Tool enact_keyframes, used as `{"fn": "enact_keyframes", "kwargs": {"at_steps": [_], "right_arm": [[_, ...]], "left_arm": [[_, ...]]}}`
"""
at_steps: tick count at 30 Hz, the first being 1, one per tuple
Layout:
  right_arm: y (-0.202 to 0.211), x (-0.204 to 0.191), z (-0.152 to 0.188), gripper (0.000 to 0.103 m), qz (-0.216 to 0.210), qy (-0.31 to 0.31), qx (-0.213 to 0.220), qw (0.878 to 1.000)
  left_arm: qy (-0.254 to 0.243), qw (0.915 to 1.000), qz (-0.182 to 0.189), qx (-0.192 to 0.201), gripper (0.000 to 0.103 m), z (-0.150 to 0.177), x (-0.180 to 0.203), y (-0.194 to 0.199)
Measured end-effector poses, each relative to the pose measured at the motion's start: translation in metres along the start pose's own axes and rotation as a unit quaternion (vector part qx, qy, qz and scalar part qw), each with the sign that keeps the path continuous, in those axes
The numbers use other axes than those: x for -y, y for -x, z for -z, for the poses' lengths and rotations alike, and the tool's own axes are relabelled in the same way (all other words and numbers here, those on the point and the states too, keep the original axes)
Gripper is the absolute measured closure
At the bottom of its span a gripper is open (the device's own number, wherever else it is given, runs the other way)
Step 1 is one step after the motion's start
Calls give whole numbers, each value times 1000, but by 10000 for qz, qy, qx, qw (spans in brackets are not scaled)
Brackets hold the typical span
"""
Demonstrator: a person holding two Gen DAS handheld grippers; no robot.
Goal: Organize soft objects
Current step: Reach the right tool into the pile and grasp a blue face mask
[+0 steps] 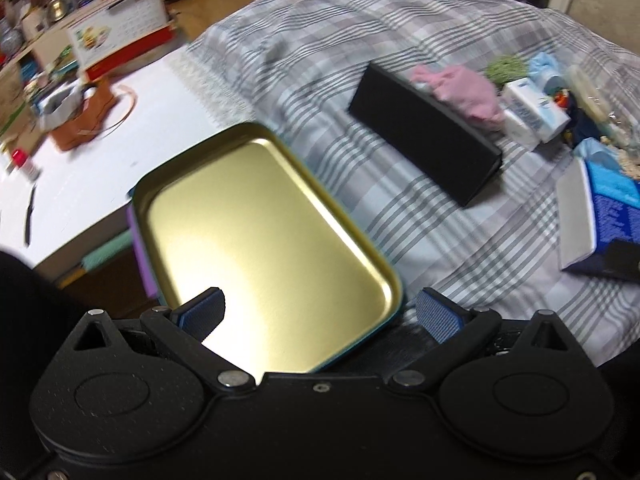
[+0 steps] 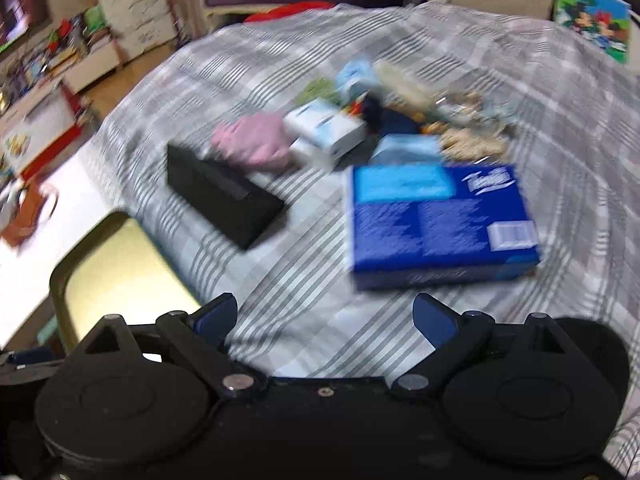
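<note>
Diagonally, gold tin tray (image 1: 260, 232), long axis up-left

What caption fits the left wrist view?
Open left hand-held gripper over a shiny gold metal tray beside a black rectangular box on plaid bedding.

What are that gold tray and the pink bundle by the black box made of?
The gold tray looks like thin metal with a brushed, glossy gold finish: it mirrors light and has a rolled rim. The pink bundle seems soft fabric, matte and crumpled into folds; blur hides the weave. The black box looks matte, maybe card.
</note>
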State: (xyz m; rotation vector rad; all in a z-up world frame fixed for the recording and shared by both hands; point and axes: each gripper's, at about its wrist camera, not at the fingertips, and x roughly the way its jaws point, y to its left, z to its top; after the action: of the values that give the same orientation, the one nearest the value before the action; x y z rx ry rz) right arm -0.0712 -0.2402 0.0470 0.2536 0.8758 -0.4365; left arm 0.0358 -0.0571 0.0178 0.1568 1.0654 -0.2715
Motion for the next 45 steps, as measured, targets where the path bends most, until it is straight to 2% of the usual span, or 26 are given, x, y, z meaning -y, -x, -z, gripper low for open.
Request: {"fn": "enact_keyframes", "kwargs": {"at_steps": [6,11,15,20,24,32,38,45], "right_arm": [[-6,44,-37,10,406,-567,270,9972],[-18,90,-70,12,688,-1251,269,9894],[-29,120,-89,13,963,-1561,284,9826],[-50,139,-102,13,930,-1806,79,9791],[-63,123,-104,13,729,-1553,-17,9852],[-93,71,-108,12,344,-598,-31,9976],[-125,46,-111,12,314,-273,-210,9989],[-148,43,-100,14,594,71,-154,9981]], "left_arm": [[-344,9992,175,86,5,-27,23,-5],[-522,9981,278,152,5,-44,39,-10],[-645,9972,375,109,5,-52,52,-18],[-788,9957,474,57,5,-57,66,-26],[-863,9949,524,44,5,-61,72,-33],[-884,9942,586,177,5,-60,69,-41],[-732,9948,668,245,5,-62,60,-46],[-510,9961,645,305,5,-66,55,-52]]}}
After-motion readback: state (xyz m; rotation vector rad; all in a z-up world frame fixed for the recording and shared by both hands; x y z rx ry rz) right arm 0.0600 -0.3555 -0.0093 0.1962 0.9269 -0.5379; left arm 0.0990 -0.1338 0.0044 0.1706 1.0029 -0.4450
